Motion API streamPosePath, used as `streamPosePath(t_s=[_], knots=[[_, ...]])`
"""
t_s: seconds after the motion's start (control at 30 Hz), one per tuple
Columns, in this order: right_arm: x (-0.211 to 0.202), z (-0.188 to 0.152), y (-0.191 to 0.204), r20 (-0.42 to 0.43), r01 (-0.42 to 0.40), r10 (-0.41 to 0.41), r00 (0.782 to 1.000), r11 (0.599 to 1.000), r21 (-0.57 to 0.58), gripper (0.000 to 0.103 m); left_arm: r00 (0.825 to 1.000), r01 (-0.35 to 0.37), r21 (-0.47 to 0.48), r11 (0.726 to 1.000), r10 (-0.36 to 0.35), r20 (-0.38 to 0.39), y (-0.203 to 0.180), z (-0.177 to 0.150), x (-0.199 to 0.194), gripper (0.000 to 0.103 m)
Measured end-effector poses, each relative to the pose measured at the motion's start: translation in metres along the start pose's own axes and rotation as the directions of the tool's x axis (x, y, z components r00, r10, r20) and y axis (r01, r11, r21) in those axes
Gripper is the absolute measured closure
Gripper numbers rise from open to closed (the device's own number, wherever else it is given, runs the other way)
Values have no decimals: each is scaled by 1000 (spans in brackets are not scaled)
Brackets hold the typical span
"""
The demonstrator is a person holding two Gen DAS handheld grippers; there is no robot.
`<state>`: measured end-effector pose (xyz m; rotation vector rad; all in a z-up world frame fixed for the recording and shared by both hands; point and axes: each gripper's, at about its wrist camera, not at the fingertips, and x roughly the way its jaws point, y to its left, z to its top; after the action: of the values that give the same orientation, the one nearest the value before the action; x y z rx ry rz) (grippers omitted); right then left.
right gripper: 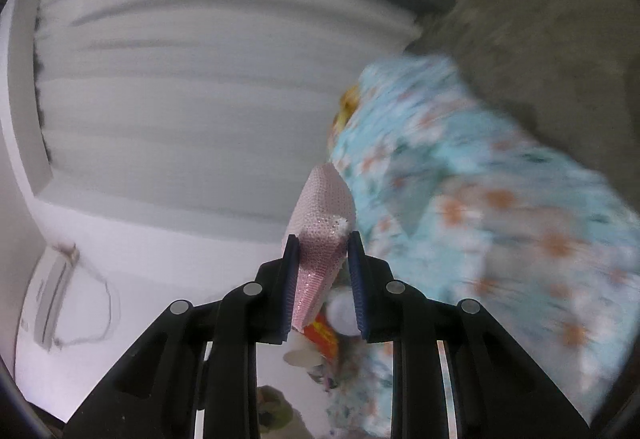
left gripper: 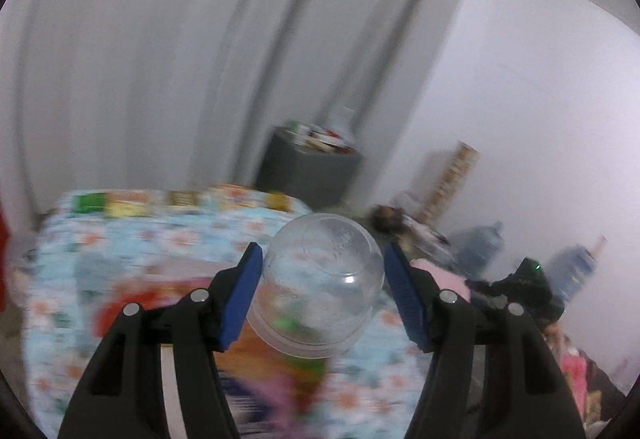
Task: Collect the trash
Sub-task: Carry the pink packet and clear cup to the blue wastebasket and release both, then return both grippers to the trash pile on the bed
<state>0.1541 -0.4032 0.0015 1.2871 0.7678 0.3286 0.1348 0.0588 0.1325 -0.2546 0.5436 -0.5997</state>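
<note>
Above the floral bench (left gripper: 168, 239), left gripper (left gripper: 323, 259) jaws lightly pinch clear cup (left gripper: 320, 279); right gripper (right gripper: 322, 245) jaws clamp pink pouch (right gripper: 322, 231). Cup likely slips or crushes.

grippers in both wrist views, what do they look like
Both match: the left gripper and right gripper have matte black, angular linkage arms with round silver pivot pins, ending in flat blue ribbed pads. No cables, sleeves or markings show.

Right gripper (right gripper: 323, 239) clamped on a pink sequined pouch (right gripper: 322, 223), pads pressing its lower half, top jutting forward. Floral cloth (right gripper: 480, 207) blurred at right. White curtain (right gripper: 200, 79) behind. Red wrapper (right gripper: 324, 333) below the pouch.
</note>
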Motion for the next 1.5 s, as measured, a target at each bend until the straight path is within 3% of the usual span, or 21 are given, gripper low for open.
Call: streamPosePath(t_s=[0.1, 0.23, 0.4, 0.43, 0.5, 0.63, 0.73, 0.8, 0.87, 0.93, 1.03, 1.07, 1.17, 1.23, 1.4, 1.47, 1.5], knots=[[-51, -7, -27, 113, 19, -24, 993, 999, 42, 81, 991, 116, 19, 993, -114, -70, -53, -5, 39, 42], [-132, -10, -69, 295, 72, -104, 950, 990, 118, 81, 955, 234, 94, 968, -210, -208, -139, -22, 105, 42], [-203, -7, -125, 461, 136, -239, 855, 960, 246, 80, 885, 335, 150, 930, -255, -389, -230, -54, 191, 42], [-213, -6, -139, 483, 178, -300, 823, 942, 283, 80, 869, 347, 160, 924, -253, -425, -251, -62, 210, 42], [-223, -2, -168, 499, 202, -361, 788, 917, 344, 80, 842, 375, 177, 910, -254, -477, -285, -79, 245, 42], [-211, 11, -222, 494, 219, -444, 747, 867, 448, 79, 792, 411, 252, 876, -206, -575, -344, -125, 316, 42], [-209, 25, -257, 484, 221, -487, 728, 834, 506, 77, 757, 426, 281, 860, -169, -631, -373, -161, 363, 41], [-211, 29, -273, 481, 227, -513, 711, 815, 533, 75, 744, 431, 294, 853, -152, -651, -390, -181, 389, 41], [-212, 39, -291, 476, 242, -539, 695, 799, 551, 67, 734, 431, 312, 847, -127, -667, -404, -202, 419, 40], [-215, 49, -304, 460, 271, -570, 681, 780, 564, 49, 719, 423, 332, 843, -90, -689, -414, -224, 441, 28], [-212, 58, -327, 403, 346, -643, 651, 724, 597, 46, 716, 386, 350, 853, -38, -697, -411, -240, 462, 25], [-214, 56, -334, 386, 355, -654, 651, 711, 607, 46, 713, 381, 351, 856, -30, -701, -409, -243, 465, 24], [-218, 49, -335, 390, 345, -649, 653, 713, 610, 44, 714, 381, 331, 863, -48, -698, -402, -238, 465, 22], [-217, 45, -324, 393, 383, -670, 630, 708, 593, 40, 729, 389, 322, 863, -74, -680, -398, -228, 455, 20], [-206, 43, -288, 383, 529, -748, 542, 658, 535, 29, 769, 435, 321, 841, -162, -618, -392, -194, 422, 15], [-200, 44, -264, 401, 598, -779, 482, 627, 499, 22, 786, 453, 338, 825, -190, -588, -389, -178, 404, 11], [-196, 44, -249, 410, 638, -799, 441, 600, 483, 17, 792, 456, 346, 820, -196, -578, -388, -172, 397, 10]])
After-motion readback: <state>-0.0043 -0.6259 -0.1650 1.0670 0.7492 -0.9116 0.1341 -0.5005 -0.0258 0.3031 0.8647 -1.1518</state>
